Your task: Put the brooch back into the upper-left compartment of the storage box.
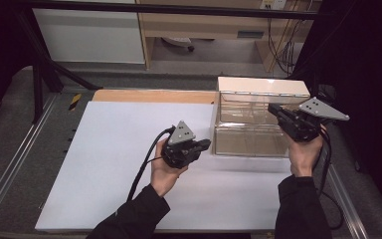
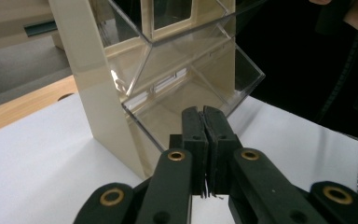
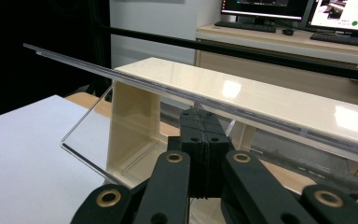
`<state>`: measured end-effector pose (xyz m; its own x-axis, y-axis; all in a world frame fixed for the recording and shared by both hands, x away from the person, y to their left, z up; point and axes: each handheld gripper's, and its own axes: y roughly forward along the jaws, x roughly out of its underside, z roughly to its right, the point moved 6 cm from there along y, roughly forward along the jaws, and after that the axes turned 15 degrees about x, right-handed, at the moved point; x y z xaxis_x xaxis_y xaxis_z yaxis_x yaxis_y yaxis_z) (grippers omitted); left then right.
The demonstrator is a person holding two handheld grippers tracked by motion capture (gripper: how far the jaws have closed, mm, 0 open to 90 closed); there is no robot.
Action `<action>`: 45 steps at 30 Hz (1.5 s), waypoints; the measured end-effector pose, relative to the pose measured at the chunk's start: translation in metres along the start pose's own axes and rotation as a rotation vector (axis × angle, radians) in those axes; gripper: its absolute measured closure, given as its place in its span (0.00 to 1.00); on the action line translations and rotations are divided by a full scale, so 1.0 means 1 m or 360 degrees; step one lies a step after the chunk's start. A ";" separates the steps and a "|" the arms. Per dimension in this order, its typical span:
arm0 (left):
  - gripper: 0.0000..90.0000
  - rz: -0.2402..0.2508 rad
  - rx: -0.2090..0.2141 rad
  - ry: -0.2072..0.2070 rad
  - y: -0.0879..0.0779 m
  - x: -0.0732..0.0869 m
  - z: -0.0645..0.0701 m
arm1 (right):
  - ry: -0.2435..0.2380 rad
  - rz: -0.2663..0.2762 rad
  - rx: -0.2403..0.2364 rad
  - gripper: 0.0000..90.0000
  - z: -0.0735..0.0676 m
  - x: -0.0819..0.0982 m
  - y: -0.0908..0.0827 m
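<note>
Nearest the camera in the high view, two dark sleeves come up from the bottom edge, each hand wrapped around a gripper over the white table surface. The left gripper sits low, just off the front left corner of the clear two-tier bin — in the left gripper view its jaws are pressed tight together with nothing between them, tips pointing at the open mouth of the lower tier. The cream side wall of the bin stands upright to the left of those jaws, resting on the white surface. Over on the right, the right gripper is held higher, at the bin's right end and level with the upper tier. In the right gripper view its jaws are closed too, the tips right up under a clear flap edge that runs slantwise across the frame; whether they pinch that edge cannot be told. Beyond lies the bin's glossy cream top, and farther still a wooden desk with monitors and a keyboard.
</note>
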<state>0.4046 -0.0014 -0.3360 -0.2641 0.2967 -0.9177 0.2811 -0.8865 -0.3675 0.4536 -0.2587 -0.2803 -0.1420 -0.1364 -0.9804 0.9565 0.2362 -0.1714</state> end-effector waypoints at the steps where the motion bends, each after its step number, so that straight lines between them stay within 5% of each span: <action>1: 0.98 0.0003 0.0000 0.0001 0.001 -0.001 0.000 | 0.0000 0.0000 0.0000 1.00 0.000 0.000 0.000; 45: 0.98 0.0124 -0.0071 -0.0006 0.040 -0.061 -0.022 | -0.0009 -0.0007 -0.0010 1.00 0.000 0.000 0.001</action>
<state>0.4522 -0.0470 -0.2982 -0.2433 0.2259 -0.9433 0.3417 -0.8902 -0.3013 0.4546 -0.2581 -0.2806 -0.1449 -0.1426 -0.9791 0.9543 0.2413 -0.1764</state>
